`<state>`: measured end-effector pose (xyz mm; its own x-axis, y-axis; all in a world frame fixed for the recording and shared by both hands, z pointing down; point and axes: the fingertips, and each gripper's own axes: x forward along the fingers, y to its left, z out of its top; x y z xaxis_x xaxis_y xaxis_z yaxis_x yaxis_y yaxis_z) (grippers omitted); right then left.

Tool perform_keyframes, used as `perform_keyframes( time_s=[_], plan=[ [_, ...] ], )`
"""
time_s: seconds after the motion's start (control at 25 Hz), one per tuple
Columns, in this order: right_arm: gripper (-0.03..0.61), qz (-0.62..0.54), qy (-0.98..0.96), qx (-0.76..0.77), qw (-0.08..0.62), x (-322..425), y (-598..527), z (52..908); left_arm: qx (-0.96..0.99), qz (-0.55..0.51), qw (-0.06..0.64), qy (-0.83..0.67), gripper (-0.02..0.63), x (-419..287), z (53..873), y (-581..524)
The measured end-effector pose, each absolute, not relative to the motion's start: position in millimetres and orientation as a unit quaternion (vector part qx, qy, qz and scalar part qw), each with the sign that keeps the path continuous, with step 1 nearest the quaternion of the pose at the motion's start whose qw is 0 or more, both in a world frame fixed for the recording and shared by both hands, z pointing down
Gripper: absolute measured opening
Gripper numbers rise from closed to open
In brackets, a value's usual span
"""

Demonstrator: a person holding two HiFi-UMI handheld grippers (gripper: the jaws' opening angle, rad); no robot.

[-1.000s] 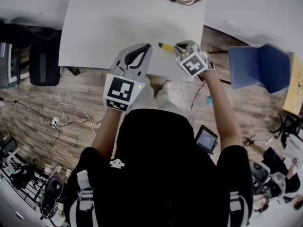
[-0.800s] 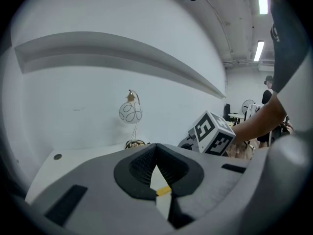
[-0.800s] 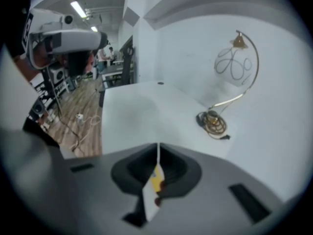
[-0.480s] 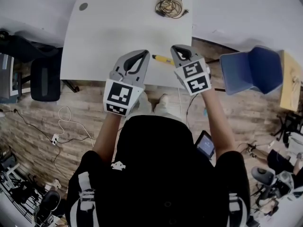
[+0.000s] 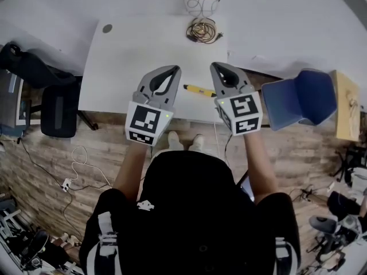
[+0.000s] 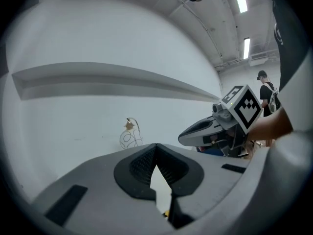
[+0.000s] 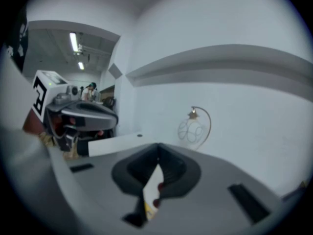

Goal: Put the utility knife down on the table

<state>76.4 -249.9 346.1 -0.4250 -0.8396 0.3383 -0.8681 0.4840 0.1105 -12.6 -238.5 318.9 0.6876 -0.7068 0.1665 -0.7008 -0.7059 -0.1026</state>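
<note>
Utility knife (image 5: 199,89) on table (image 5: 132,50), beside right hand-held gripper (image 5: 218,67), not held

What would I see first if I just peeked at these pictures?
Two big grey grippers with black-and-white square markers, the left gripper and right gripper, are held side by side over the near edge of a white table. Between them a yellow utility knife lies on the table, touched by neither. A bright blue chair stands at the right.
</note>
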Motion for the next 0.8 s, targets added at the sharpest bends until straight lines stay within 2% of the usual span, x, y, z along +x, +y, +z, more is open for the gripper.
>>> perform_keyframes(
  time_s=[0.24, 0.8],
  plan=[
    [0.034, 0.022, -0.841, 0.525, 0.129, 84.3, -237.4, 307.5, -0.917, -0.076, 0.033, 0.39, 0.017, -15.9, 292.7, -233.3],
    [0.034, 0.007, -0.834, 0.545, 0.092, 95.0, -226.3, 283.2, -0.92, -0.057, 0.05, 0.384, 0.017, -16.0, 264.0, -224.5]
  ],
)
